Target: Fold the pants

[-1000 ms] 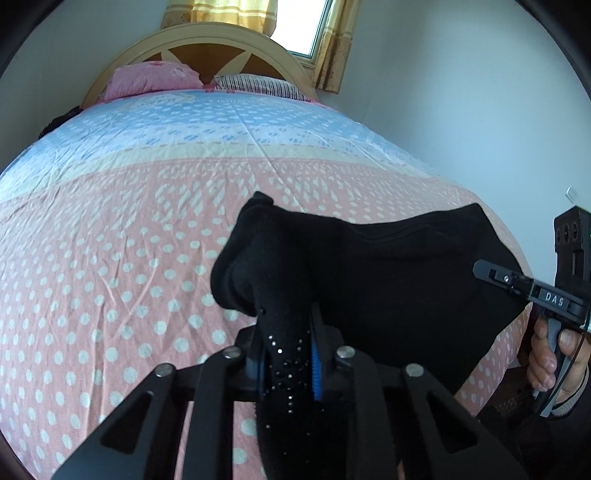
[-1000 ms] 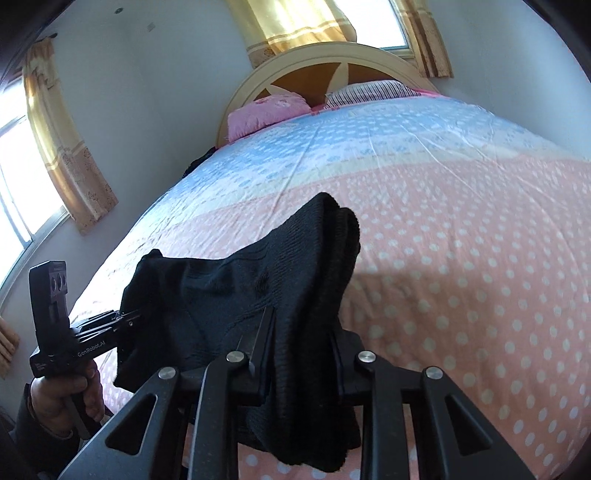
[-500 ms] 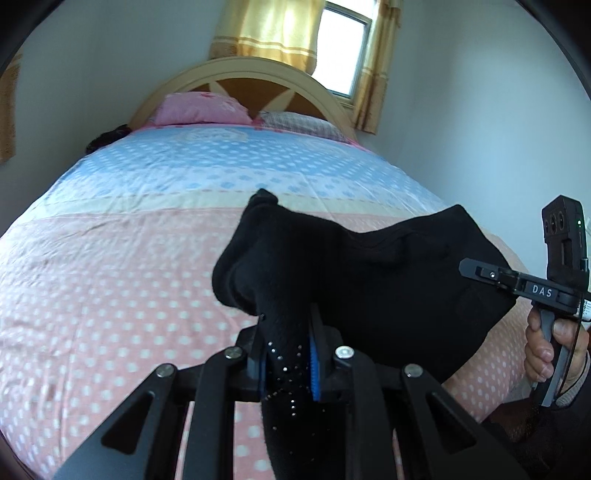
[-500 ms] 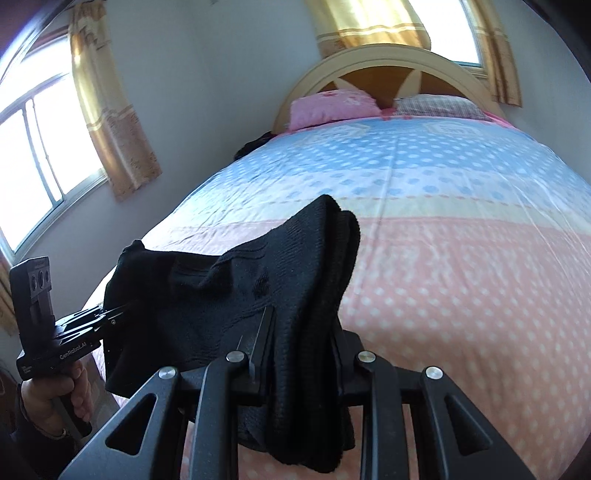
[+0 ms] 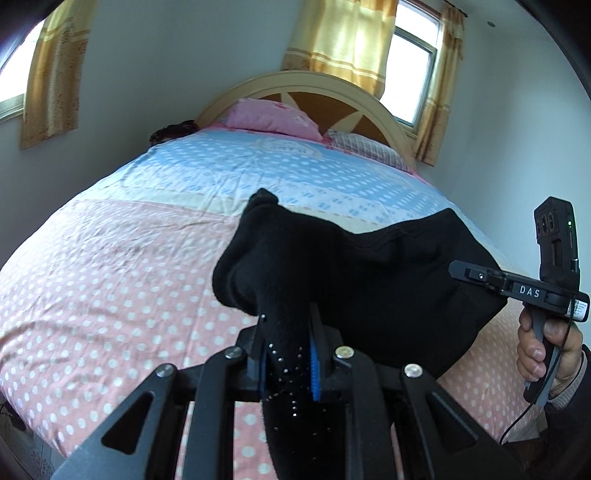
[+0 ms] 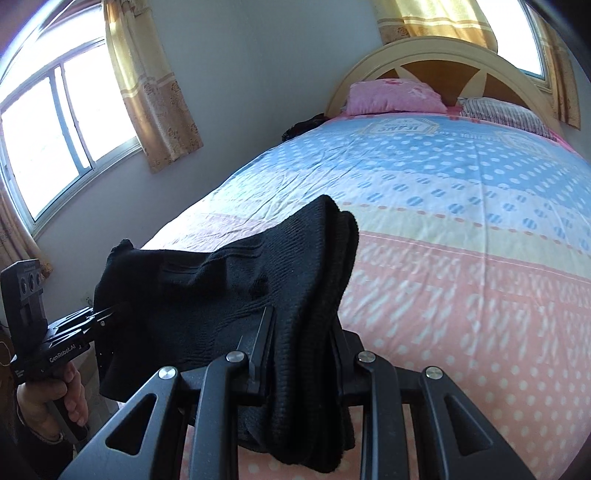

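Black knit pants [image 5: 388, 291] — soft, limp, light; left gripper [image 5: 288, 354] and right gripper [image 6: 301, 354] each clamp a bunched edge — best held there.

Bed [image 5: 110, 280] fills most of the frame, polka-dot sheet that's pink low down and blue further up. Pink pillow [image 5: 273, 114] and a striped pillow [image 5: 362, 146] sit against the arched headboard [image 5: 295, 83] up top. Yellow curtains [image 5: 343, 33] hang over the window [image 6: 55, 125].
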A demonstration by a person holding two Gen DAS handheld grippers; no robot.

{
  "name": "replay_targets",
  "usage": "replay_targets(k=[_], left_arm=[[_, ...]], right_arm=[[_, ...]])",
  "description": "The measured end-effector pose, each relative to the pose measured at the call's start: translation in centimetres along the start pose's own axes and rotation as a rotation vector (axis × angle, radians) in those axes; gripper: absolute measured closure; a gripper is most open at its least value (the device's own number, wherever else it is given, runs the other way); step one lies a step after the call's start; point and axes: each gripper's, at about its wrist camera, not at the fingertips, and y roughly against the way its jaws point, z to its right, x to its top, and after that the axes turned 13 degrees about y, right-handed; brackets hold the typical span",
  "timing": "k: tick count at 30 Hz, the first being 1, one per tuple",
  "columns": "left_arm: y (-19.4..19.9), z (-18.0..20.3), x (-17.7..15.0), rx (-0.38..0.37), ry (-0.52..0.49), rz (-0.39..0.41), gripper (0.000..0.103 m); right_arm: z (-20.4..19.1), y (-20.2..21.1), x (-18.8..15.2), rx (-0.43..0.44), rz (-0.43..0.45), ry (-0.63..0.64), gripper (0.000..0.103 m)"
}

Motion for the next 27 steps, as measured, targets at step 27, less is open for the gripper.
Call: replay_targets(k=[27], left_arm=[[-1.8,-5.0,0.3,0.092,0.083,-0.038,0.086]], right_arm=[[-0.3,-8.9,0.0,0.067,-0.096,-0.065,0.077]])
